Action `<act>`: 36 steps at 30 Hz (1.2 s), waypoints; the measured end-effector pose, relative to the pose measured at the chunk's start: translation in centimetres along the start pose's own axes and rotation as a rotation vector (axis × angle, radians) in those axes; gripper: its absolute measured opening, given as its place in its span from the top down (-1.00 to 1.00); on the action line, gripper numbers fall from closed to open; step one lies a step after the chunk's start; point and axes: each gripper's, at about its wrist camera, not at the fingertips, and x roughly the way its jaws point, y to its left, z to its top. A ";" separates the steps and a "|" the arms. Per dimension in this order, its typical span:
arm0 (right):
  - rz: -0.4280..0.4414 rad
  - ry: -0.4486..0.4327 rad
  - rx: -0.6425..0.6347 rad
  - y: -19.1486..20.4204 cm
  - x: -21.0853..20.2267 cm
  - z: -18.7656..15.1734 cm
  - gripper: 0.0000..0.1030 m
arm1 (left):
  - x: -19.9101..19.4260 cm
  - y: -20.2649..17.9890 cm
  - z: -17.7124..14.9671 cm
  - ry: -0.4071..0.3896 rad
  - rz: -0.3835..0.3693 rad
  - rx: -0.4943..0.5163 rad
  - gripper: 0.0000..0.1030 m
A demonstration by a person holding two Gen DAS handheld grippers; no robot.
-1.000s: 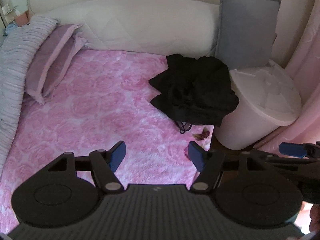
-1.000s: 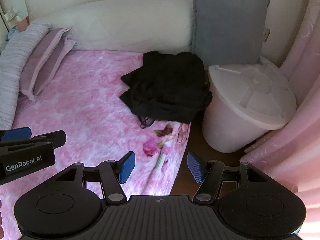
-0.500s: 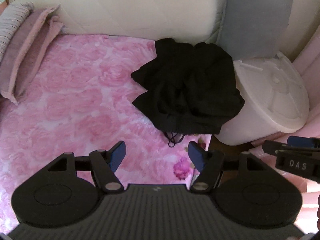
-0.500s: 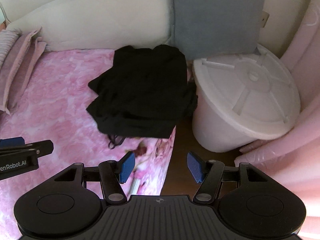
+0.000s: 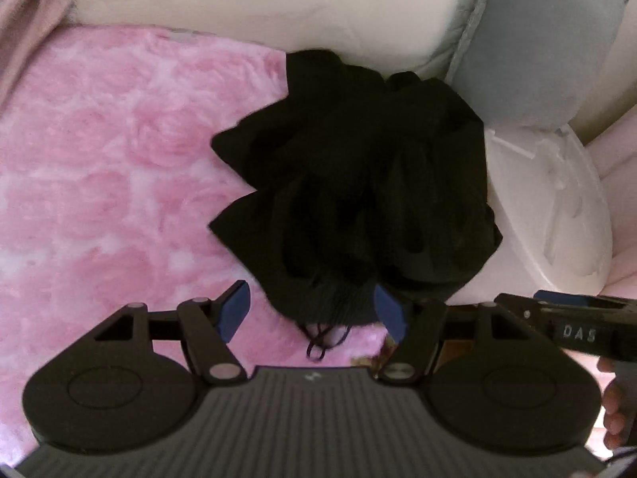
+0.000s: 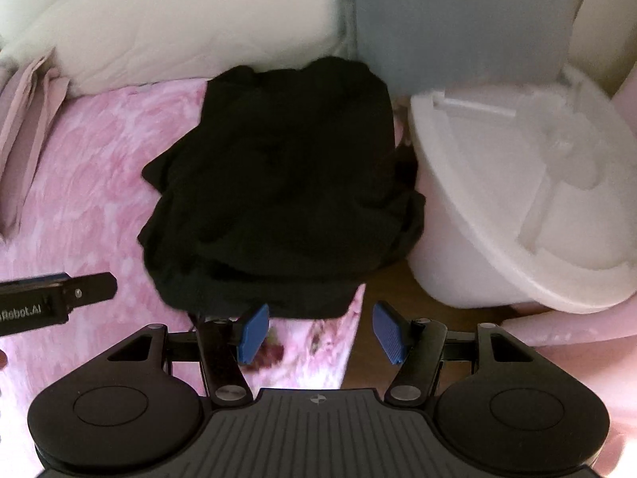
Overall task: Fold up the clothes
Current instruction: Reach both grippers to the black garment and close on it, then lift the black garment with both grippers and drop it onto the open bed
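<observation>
A crumpled black garment [image 5: 358, 195] [image 6: 286, 187] lies in a heap on the pink rose-patterned bedspread [image 5: 99, 183] [image 6: 91, 191], near the bed's right edge. Its drawstring [image 5: 322, 338] dangles from the near hem. My left gripper [image 5: 312, 310] is open, its blue pads on either side of that near hem, with nothing clamped. My right gripper [image 6: 320, 330] is also open, hovering just short of the garment's near right corner over the bed edge. Each gripper shows at the side of the other's view.
A white lidded bin [image 5: 557, 207] [image 6: 529, 199] stands on the floor right of the bed. A grey cushion [image 6: 458, 20] and a white padded headboard [image 5: 247, 0] rise behind the garment. Pink pillows [image 6: 24, 127] lie at the left. A pink curtain [image 6: 573, 330] hangs at the right.
Both grippers have moved forward toward the black garment, which now fills the middle of both views. Both stay open. The garment has not moved.
</observation>
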 end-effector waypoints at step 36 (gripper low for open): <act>0.442 -0.304 0.084 4.4 -6.5 8.2 0.93 | -9.1 9.6 -1.4 -0.385 -0.287 -0.414 0.94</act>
